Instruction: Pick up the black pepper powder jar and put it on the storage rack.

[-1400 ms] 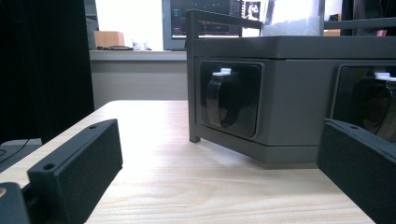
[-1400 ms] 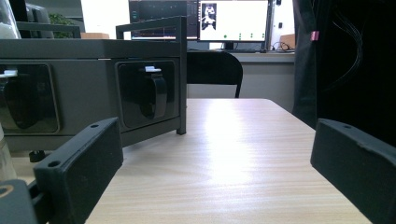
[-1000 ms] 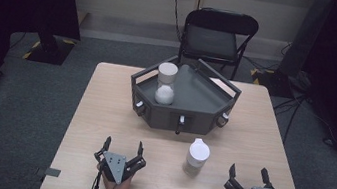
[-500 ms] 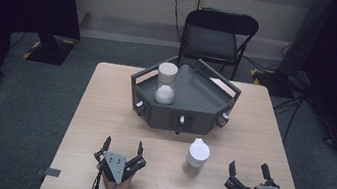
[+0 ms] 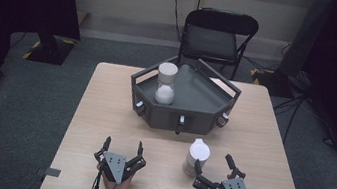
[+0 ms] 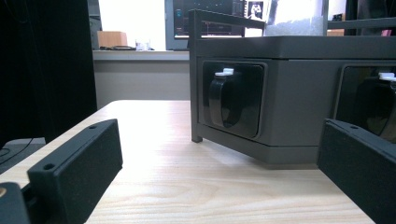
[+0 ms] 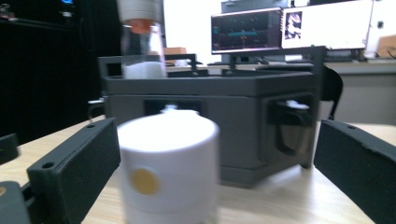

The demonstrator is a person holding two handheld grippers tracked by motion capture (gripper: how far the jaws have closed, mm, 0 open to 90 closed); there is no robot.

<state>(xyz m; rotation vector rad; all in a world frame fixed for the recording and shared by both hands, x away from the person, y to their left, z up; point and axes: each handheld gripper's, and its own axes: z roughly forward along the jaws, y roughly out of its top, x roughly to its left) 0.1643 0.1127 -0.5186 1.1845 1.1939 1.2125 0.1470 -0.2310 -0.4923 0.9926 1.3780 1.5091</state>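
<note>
High view first: the right tongs (image 5: 216, 165) rest on the pale wooden table (image 5: 102, 115) near its front edge, spread open, with the short white cylindrical plastic container (image 5: 197, 156) standing upright just ahead, between the two tips and closer to the left one. From the right gripper view that container (image 7: 168, 168) sits between the black jaws, untouched. The left tongs (image 5: 121, 148) lie open and empty, well apart to the left. Farther back stands the dark grey hexagonal tray (image 5: 188, 120), holding a tall clear jar with a white lid (image 5: 166, 82).
</note>
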